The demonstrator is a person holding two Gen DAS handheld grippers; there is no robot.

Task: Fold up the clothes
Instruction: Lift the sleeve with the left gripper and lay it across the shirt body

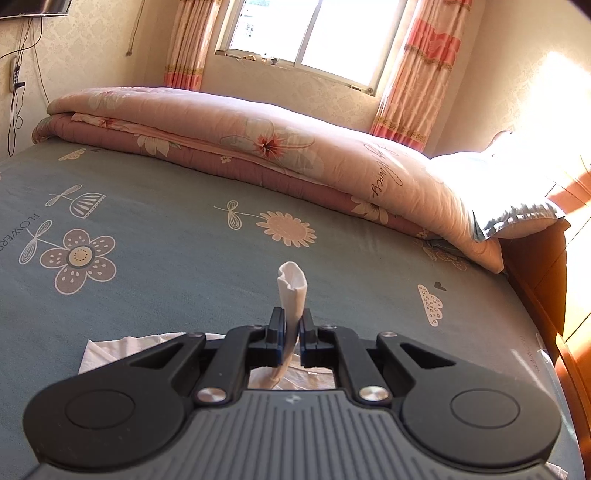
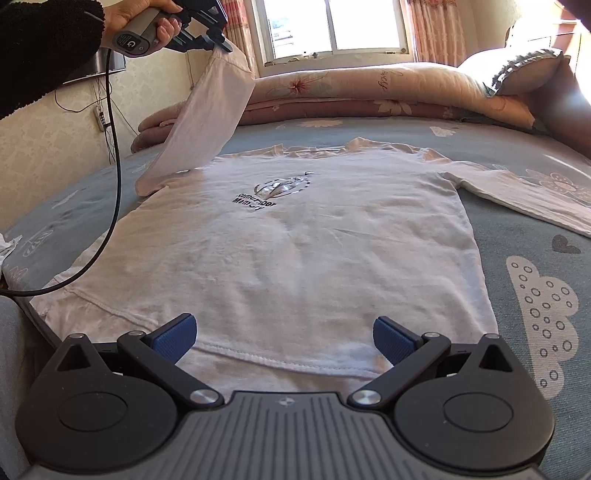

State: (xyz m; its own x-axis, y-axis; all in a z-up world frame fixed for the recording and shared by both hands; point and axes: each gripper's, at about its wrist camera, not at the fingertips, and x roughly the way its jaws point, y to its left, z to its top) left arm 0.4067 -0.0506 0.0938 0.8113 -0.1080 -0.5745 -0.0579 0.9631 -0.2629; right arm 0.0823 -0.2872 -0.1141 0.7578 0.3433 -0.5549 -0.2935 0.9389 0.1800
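Shirt (image 2: 295, 236) lies flat, sleeve (image 2: 207, 122) pinched by left gripper (image 2: 221, 46); right gripper (image 2: 284, 332) spread.

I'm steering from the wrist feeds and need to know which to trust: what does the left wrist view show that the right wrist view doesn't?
Only the left wrist view: the left gripper up close, shut on the sleeve cuff, which pokes out past the pads.

Only the right wrist view: the whole white shirt flat on the bed, its other sleeve spread out, the raised sleeve hanging from the left gripper, and the open right gripper above the hem.

Both: the blue flowered sheet, folded pink quilt and window.
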